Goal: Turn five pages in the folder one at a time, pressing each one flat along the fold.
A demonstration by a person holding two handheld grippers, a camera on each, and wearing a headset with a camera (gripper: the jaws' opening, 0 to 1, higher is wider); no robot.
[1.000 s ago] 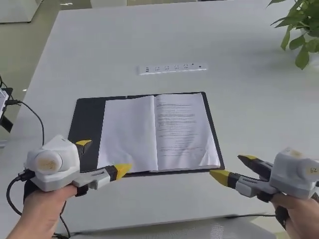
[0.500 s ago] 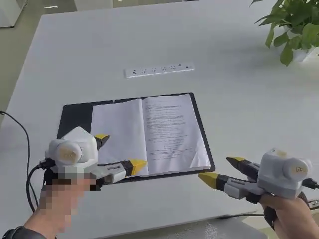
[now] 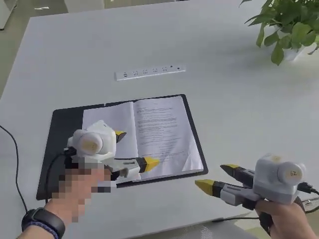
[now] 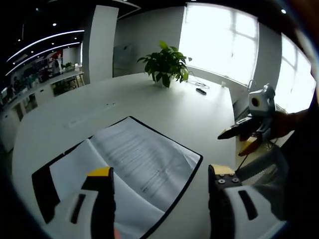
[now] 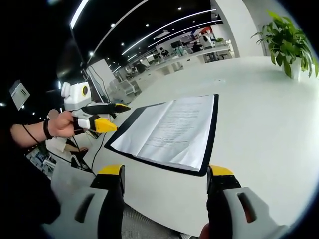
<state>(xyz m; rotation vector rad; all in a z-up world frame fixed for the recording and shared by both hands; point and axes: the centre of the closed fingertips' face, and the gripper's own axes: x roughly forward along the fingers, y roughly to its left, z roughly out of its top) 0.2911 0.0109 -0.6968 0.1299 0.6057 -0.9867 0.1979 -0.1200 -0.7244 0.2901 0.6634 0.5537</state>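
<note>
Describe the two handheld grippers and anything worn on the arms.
Left gripper and right gripper match: white rounded housing with a round beige disc, grey-white jaws ending in yellow pointed tips. The right disc bears small dark digits, too small to read. A black cable runs from the left one. A dark wristband sits on the left wrist.

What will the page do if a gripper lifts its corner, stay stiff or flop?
Probably flop: the page looks thin and bows near the fold. It is likely very light, so a hard pinch might crease it. The folder under it looks stiffer and lies flat, so it should probably stay put.
</note>
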